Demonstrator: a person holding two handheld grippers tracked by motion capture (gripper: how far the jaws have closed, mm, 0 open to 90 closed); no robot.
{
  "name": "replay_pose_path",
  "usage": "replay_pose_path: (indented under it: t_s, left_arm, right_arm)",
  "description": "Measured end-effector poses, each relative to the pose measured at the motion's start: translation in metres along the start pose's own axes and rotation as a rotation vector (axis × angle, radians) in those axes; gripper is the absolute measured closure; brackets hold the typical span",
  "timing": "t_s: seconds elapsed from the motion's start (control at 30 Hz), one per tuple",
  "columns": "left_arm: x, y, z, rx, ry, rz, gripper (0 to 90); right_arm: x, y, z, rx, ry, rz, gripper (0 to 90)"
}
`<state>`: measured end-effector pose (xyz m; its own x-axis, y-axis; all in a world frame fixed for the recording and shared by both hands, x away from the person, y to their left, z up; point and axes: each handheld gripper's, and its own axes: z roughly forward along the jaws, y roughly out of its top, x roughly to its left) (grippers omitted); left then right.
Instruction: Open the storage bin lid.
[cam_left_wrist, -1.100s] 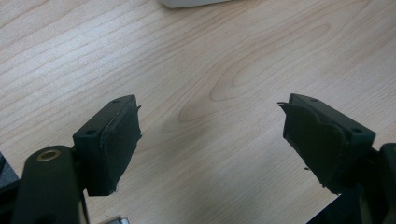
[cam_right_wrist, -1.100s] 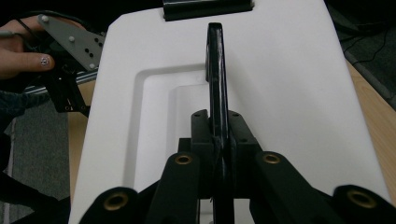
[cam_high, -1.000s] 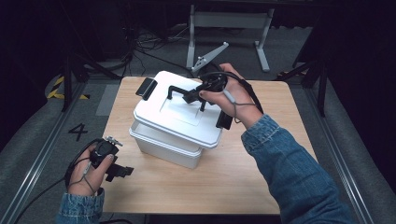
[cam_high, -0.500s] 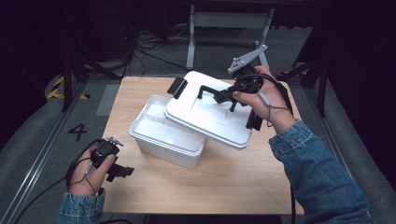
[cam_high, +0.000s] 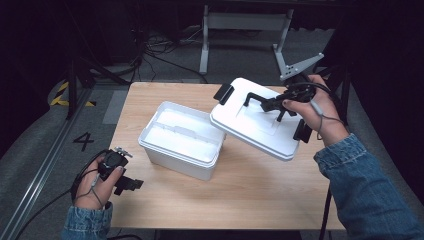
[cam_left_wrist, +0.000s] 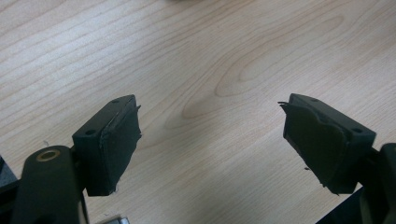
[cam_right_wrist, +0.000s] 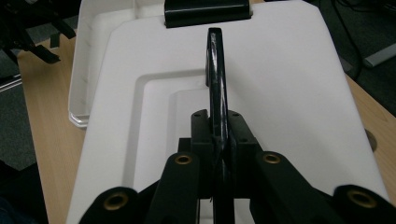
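the left claw (cam_high: 131, 184) rested low over the wooden surface (cam_high: 250, 200) near its front left corner, its jaws spread apart with nothing between them. to its right the white box (cam_high: 182, 140) stood open on the surface. further right, the right claw (cam_high: 262, 102) was clamped on the black handle (cam_right_wrist: 216, 70) of the white lid (cam_high: 260, 125), holding it tilted in the air, its lower edge overlapping the box's right rim.

Open white bin (cam_high: 182, 140) blocks desk (cam_high: 250, 200) centre; tilted lid (cam_high: 255, 125) overhangs its right rim. Front strip of desk bare, passable. Left hand-held gripper (cam_high: 131, 184) over bare wood.
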<state>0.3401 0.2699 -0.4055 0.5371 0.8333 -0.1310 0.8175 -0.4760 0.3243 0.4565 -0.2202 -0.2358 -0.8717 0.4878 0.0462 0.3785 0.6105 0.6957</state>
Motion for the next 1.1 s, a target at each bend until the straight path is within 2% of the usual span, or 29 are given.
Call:
replay_pose_path:
  t_s: [0.13,0.33,0.5,0.7,0.93,1.1]
  left_arm:
    - [0.000,0.000,0.000,-0.006,0.010,-0.002,19.3]
    - [-0.001,-0.001,0.001,-0.013,0.014,0.001,19.0]
    - [0.000,-0.001,0.002,-0.012,0.021,0.004,18.9]
    - [0.000,-0.001,0.002,-0.012,0.025,0.006,18.9]
    - [0.000,0.000,0.004,-0.003,0.019,0.008,19.1]
    - [0.000,0.000,0.005,0.002,0.015,0.005,19.1]
  right_arm:
    - [-0.009,-0.014,-0.008,0.019,-0.032,0.012,83.9]
    - [-0.025,-0.036,-0.018,0.013,-0.056,0.052,83.9]
    - [-0.040,-0.052,-0.018,0.015,-0.082,0.065,83.9]
    - [-0.054,-0.071,-0.008,0.045,-0.093,0.087,83.9]
    - [-0.069,-0.099,0.014,0.050,-0.088,0.138,83.8]
    - [-0.077,-0.117,0.030,0.070,-0.103,0.159,83.8]
